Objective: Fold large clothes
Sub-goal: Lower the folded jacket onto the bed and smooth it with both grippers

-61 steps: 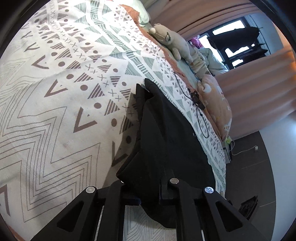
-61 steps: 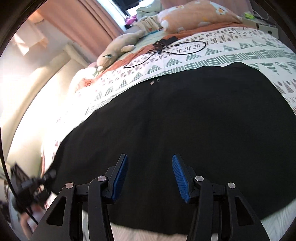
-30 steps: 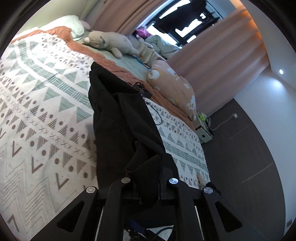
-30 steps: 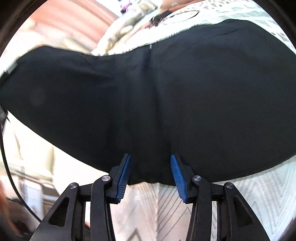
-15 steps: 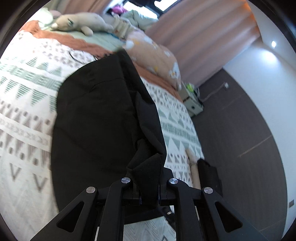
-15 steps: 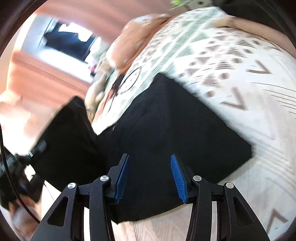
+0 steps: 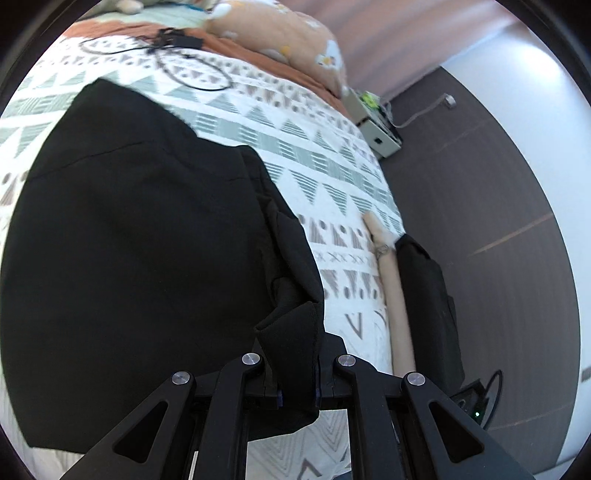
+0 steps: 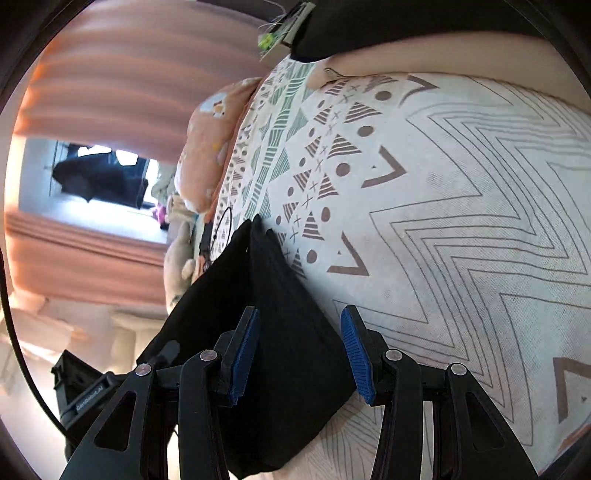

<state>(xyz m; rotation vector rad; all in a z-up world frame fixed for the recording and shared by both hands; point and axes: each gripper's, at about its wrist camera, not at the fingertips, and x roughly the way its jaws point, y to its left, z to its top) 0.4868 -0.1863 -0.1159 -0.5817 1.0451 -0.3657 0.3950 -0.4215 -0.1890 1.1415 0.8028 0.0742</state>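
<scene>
A large black garment [image 7: 129,240] lies folded over on the patterned bedspread [image 7: 317,155]. My left gripper [image 7: 297,387] is shut on a bunched corner of the black garment, which drapes down between its fingers. In the right wrist view the same black garment [image 8: 273,332] fills the lower left, with its folded edge toward the bedspread [image 8: 461,221]. My right gripper [image 8: 299,354] is open just above the cloth, its blue pads [image 8: 354,354] apart with the cloth's edge seen between them.
A peach pillow [image 7: 280,33] and a black cable [image 7: 192,70] lie at the far side of the bed. A person's forearm [image 7: 391,295] rests along the bed's right edge, above dark flooring [image 7: 498,221]. Pink curtains [image 8: 122,74] hang beside a window.
My left gripper has carried the held corner across, folding the garment over onto itself. My right gripper has swung away from the wide cloth toward its edge and stayed open.
</scene>
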